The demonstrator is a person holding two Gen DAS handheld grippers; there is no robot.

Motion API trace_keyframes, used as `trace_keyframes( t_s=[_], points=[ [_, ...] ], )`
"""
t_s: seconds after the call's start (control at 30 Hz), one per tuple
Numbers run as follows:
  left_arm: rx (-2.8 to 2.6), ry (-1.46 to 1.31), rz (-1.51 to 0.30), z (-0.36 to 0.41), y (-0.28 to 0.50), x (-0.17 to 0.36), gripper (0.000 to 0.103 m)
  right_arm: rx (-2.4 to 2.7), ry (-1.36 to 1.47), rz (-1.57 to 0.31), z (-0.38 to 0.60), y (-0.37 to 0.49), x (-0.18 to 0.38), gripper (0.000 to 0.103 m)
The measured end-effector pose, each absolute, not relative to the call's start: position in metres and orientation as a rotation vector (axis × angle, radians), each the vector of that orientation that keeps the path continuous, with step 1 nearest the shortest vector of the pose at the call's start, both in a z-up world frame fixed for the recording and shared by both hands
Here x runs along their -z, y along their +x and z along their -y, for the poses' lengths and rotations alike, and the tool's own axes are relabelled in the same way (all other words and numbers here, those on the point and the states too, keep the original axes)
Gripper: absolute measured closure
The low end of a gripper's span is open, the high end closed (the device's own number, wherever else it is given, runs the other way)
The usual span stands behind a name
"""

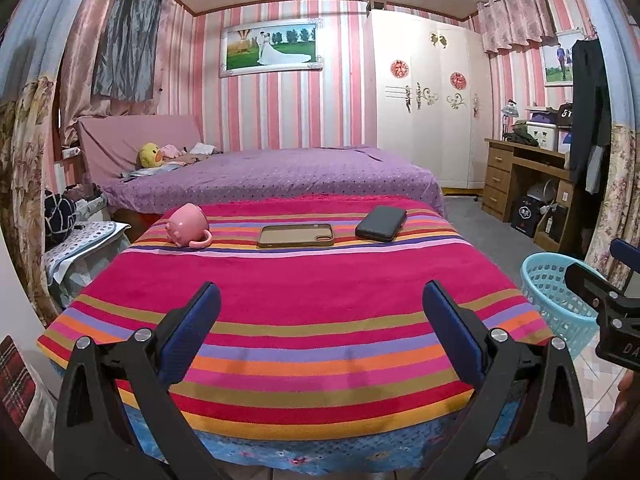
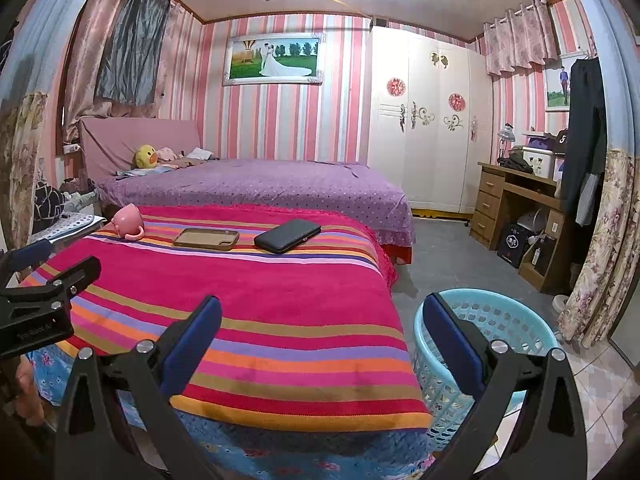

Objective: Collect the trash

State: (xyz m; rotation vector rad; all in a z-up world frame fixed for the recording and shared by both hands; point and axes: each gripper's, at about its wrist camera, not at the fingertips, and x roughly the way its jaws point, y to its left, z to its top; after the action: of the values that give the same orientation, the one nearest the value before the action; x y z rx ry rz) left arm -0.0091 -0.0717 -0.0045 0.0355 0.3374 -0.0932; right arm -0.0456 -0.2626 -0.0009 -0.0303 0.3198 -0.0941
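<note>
A light blue mesh basket [image 2: 480,320] stands on the floor at the table's right side, also seen in the left wrist view [image 1: 554,296]. My right gripper [image 2: 322,336] is open and holds nothing; its right finger hangs over the basket's near rim, its left finger over the striped cloth. My left gripper [image 1: 320,332] is open over the near half of the table [image 1: 304,280], with nothing between its fingers. Something pale shows through the mesh low in the basket; I cannot tell what it is.
At the table's far end lie a tipped pink mug [image 1: 187,226], a tan phone case [image 1: 296,235] and a black case [image 1: 381,223]. A purple bed [image 1: 280,176] lies behind, a wooden desk [image 2: 516,208] at the right, tiled floor by the basket.
</note>
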Motion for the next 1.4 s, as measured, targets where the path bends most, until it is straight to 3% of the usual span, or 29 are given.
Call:
trace_keyframes(
  t_s=[1.4],
  points=[
    [0.092, 0.041, -0.316, 0.0712, -0.0129, 0.0019, 0.006, 0.091, -0.04, -0.312, 0.259, -0.0447, 0.0011, 0.005]
  ],
)
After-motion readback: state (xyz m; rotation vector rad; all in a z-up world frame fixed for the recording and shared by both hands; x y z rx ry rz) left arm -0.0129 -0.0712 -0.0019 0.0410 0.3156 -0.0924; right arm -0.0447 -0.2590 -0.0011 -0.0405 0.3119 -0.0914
